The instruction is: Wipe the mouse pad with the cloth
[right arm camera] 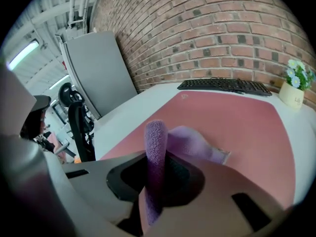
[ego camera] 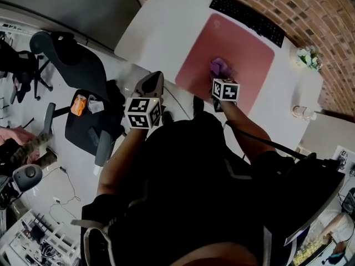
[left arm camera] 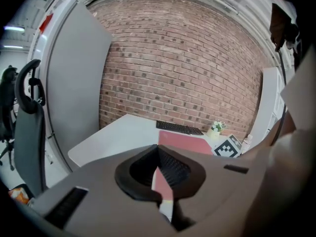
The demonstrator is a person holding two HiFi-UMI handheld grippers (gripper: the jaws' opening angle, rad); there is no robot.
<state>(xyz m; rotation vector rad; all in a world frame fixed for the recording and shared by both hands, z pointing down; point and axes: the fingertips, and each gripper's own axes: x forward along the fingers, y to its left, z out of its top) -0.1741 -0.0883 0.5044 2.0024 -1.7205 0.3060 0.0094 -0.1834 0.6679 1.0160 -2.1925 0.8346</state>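
While against brick wall point(ego camera: 310, 10), white desk point(ego camera: 166, 21), pink mouse pad point(ego camera: 244, 65).

no legible text: the keyboard point(ego camera: 247, 19) keys are too small, and the faint mark on the mouse pad point(ego camera: 244, 51) corner nearest the keyboard is unreadable.

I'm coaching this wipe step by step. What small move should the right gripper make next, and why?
Probably sweep the cloth along the mouse pad toward the keyboard: the right gripper is shut on the cloth, which seems to lie on the pad's near part, with bare pink surface beyond.
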